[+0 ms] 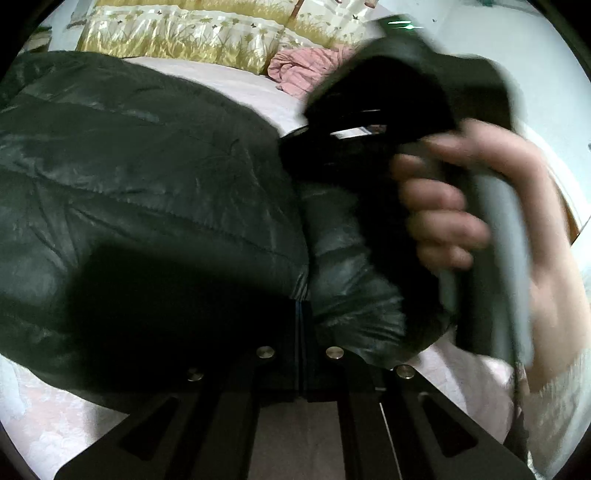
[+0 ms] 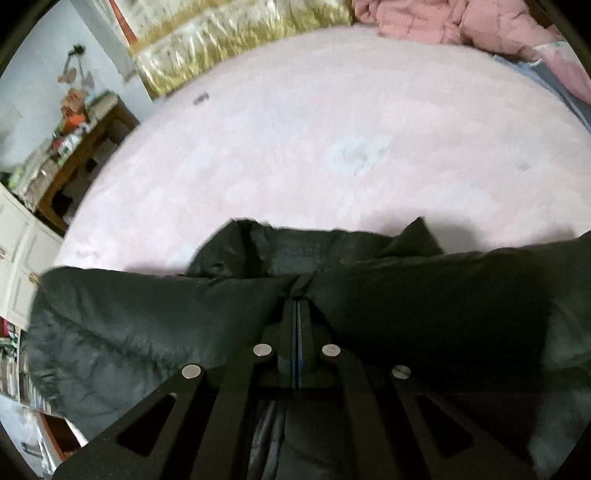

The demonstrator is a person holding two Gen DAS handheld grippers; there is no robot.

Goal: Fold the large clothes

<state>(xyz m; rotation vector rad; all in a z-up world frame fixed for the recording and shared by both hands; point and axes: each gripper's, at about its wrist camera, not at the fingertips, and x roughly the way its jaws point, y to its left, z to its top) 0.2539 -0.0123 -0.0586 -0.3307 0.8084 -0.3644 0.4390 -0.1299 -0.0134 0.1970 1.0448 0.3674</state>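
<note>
**Two grippers pinch a puffy dark jacket on the bed**

Both the left gripper (image 1: 300,314) and right gripper (image 2: 298,295) are pressed together on folds of the dark quilted jacket (image 1: 140,177), which lies on the pink bed (image 2: 314,140). It looks light, soft, bulky and slippery, so seams and edges seem the surest holds. No writing is readable.

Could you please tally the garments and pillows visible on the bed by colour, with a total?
Dark green: 1, the puffer jacket, pinched by the left gripper and the right gripper.
Pink: 1, the crumpled garment at the far side of the bed.
Gold-patterned: 2, the pillows.
Total: 4.
</note>
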